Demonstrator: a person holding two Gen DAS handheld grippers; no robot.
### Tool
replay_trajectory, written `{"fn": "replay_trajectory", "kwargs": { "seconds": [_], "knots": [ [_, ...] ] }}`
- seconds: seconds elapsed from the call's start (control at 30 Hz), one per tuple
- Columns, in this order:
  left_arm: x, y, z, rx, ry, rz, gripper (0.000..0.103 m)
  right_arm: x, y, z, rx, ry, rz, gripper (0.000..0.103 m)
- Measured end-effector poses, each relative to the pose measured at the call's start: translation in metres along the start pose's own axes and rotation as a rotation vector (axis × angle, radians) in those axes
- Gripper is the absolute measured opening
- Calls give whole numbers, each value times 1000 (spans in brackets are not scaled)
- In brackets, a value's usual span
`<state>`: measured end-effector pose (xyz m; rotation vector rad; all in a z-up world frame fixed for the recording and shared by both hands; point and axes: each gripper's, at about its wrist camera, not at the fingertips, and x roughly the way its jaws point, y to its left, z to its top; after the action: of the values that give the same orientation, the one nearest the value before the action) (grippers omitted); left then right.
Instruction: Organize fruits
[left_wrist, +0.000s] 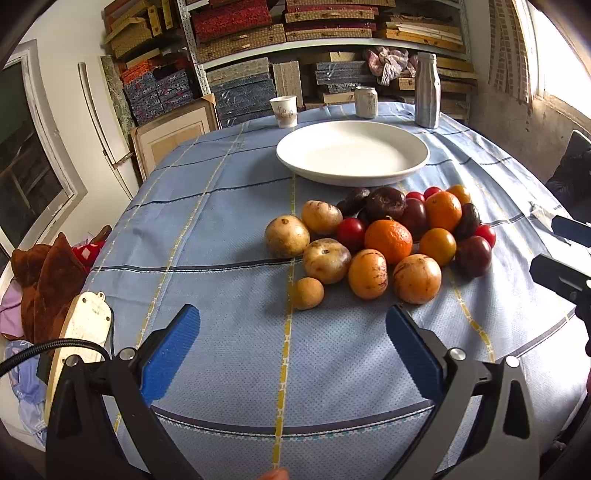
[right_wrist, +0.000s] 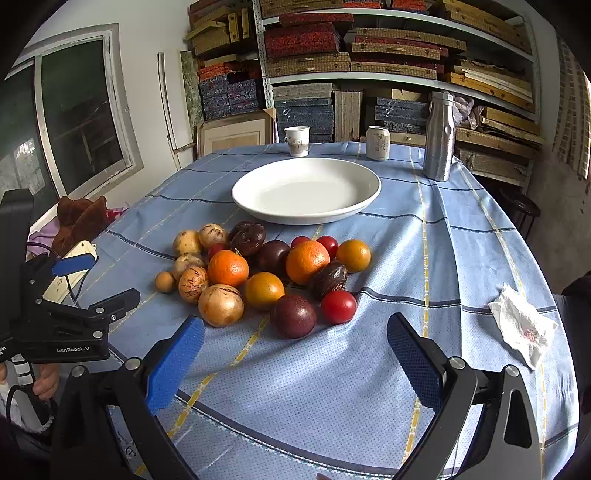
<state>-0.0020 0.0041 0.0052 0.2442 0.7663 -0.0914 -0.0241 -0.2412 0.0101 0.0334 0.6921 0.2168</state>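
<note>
Shelves stacked with woven and patterned boxes fill the wall behind a table under a pale blue checked tablecloth; on it, toward the far side, sits a wide white shallow ceramic plate, bare inside; nearer lies the heap of mixed round fruit, packed so that most pieces touch a neighbour: yellow-brown ones on the left, two bright oranges in the middle, dark purple ones and small red ones toward the right; a crumpled white paper napkin lies well apart at the right. Both tongs hover short of the heap, tilted downward; the left gripper is spread wide with nothing between its blue pads, and the right gripper is likewise spread and empty. Nothing has reached the plate, so sorting looks barely begun. A sound first pick is probably an edge piece: the dark purple round fruit nearest the right tongs, or the small tan round fruit set slightly off on the left; straddle it squarely at its widest, close gently since ripe skin bruises, and lift straight up so neighbours do not roll.
</note>
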Motion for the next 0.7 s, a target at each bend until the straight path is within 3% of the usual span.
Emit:
{"fn": "replay_trajectory", "kwargs": {
  "seconds": [0.7],
  "knots": [
    [6,13,-5,-24,17,-12,99,4,0,-4,-5,15,3,100]
  ]
}}
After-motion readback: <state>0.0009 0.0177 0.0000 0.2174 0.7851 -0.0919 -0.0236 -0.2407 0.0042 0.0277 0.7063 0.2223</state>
